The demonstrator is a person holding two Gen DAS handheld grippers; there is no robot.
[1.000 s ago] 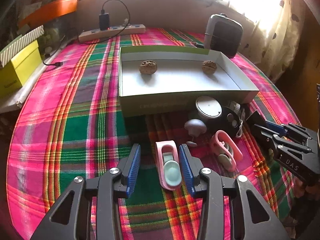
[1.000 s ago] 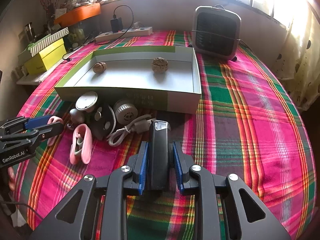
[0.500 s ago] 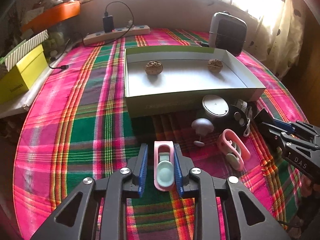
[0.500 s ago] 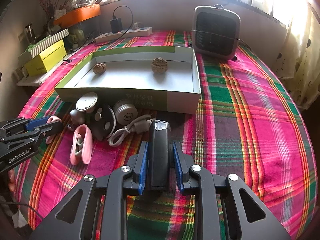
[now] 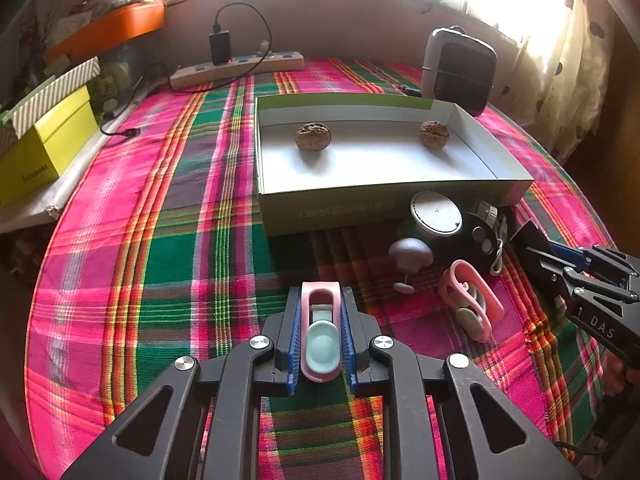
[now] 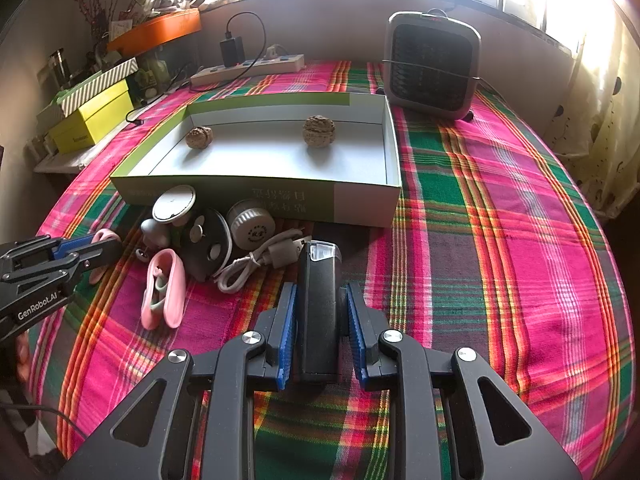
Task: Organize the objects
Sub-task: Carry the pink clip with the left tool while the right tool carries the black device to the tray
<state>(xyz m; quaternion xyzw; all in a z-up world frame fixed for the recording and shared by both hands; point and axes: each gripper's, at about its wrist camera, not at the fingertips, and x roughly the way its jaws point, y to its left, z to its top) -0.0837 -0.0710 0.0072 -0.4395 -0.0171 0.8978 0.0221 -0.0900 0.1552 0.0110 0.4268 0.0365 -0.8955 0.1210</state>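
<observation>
My left gripper (image 5: 320, 312) is shut on a pink clip with a mint pad (image 5: 321, 336), held just above the plaid cloth, short of the box. My right gripper (image 6: 320, 300) is shut on a black flashlight-like device (image 6: 318, 304) near the box's front wall. The open green-and-white box (image 5: 352, 208) holds two walnuts (image 5: 313, 136) (image 5: 434, 133). A second pink clip (image 5: 470, 300), a round white-lidded tin (image 5: 436, 214), a mushroom-shaped knob (image 5: 410, 254), a black disc (image 6: 206, 240) and a white cable (image 6: 256, 260) lie in front of the box.
A small heater (image 6: 432, 64) stands behind the box at the right. A power strip with charger (image 5: 236, 66) lies at the back. Yellow and striped boxes (image 5: 44, 136) sit at the left edge. Plaid cloth (image 6: 500, 240) stretches right of the box.
My left gripper closed on the pink clip and now holds it a little higher and further back. The right gripper with the black device has barely moved.
</observation>
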